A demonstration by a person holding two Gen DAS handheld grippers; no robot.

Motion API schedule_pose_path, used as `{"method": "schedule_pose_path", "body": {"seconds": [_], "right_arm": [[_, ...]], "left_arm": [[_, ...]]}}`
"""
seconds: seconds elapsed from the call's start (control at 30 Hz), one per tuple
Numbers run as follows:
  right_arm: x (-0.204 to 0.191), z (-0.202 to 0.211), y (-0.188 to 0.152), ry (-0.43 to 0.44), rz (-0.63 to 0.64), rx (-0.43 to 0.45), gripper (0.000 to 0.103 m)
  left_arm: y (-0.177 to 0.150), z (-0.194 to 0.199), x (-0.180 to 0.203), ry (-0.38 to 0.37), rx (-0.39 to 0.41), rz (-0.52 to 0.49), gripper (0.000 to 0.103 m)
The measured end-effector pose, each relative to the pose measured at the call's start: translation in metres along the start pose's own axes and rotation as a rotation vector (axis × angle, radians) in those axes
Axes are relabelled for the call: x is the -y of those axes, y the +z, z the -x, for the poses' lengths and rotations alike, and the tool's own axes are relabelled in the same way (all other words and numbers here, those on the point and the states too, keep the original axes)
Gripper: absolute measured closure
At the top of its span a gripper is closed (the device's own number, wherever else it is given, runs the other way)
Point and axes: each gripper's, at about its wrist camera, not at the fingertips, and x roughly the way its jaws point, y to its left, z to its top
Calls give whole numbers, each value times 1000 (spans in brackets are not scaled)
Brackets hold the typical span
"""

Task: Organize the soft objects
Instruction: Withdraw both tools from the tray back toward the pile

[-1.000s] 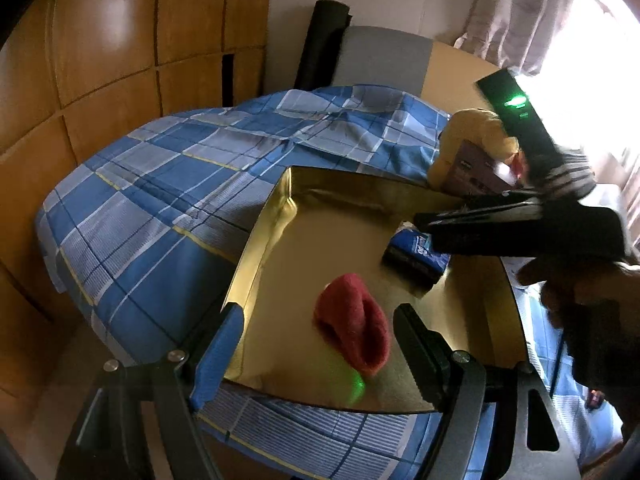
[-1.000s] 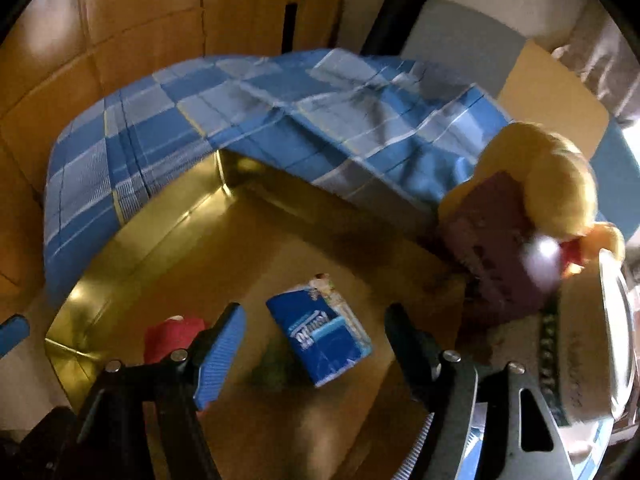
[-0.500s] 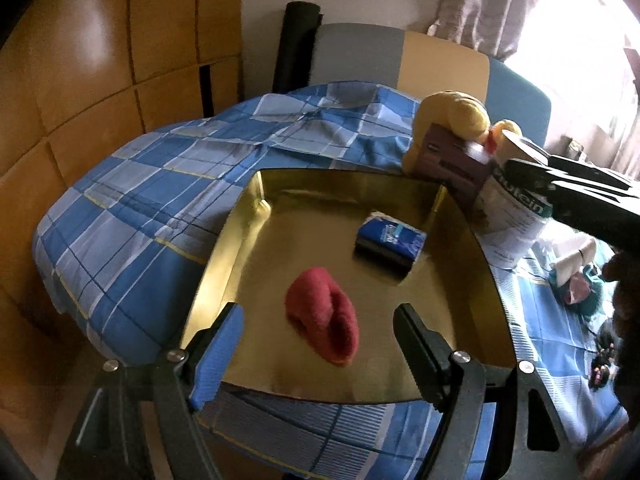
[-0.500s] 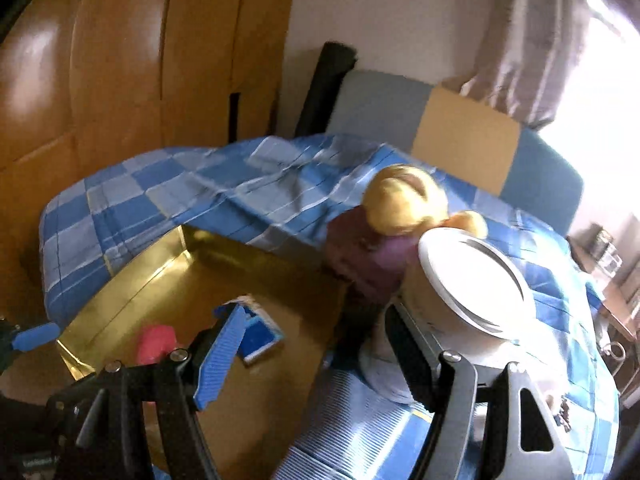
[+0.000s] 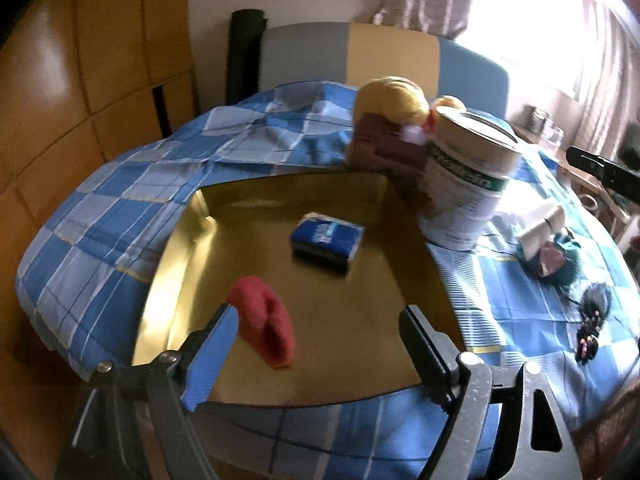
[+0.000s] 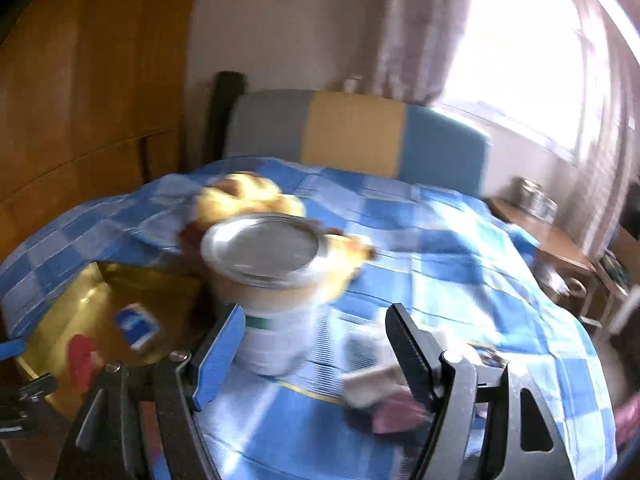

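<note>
A gold tray (image 5: 192,236) lies on the blue checked bedspread (image 5: 120,200). In it are a red soft cloth (image 5: 266,330) and a blue tissue pack (image 5: 326,236). My left gripper (image 5: 316,344) is open and empty, hovering above the tray's near edge beside the red cloth. A yellow plush toy (image 5: 390,98) leans behind the tray. A teal-and-white doll (image 5: 554,246) lies to the right. My right gripper (image 6: 316,344) is open and empty above the bedspread, near a blurred white-and-pink soft item (image 6: 376,392). The tray (image 6: 92,300) shows at the left there.
A white canister with a metal lid (image 5: 464,180) stands by the tray's right corner, also in the right wrist view (image 6: 272,280). A small dark object (image 5: 592,320) lies on the bedspread. Wooden wardrobe at left, headboard (image 6: 352,136) behind, bedside table (image 6: 560,236) at right.
My right gripper has swung right, away from the tray toward the bedspread's right side. The left wrist view has pulled back and turned right, bringing the canister and doll into view.
</note>
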Motion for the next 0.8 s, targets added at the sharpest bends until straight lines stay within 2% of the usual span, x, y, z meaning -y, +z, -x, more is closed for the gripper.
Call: {"method": "schedule_pose_path", "body": {"seconds": [0.3, 0.63, 0.8], "right_arm": [[105, -5, -26, -187, -207, -42, 29], [168, -18, -62, -318, -311, -93, 29], [201, -23, -82, -377, -428, -113, 29]], "left_arm": [[6, -3, 41, -45, -4, -90, 20], [6, -9, 78, -76, -20, -170, 19], [6, -12, 96, -91, -26, -196, 19]]}}
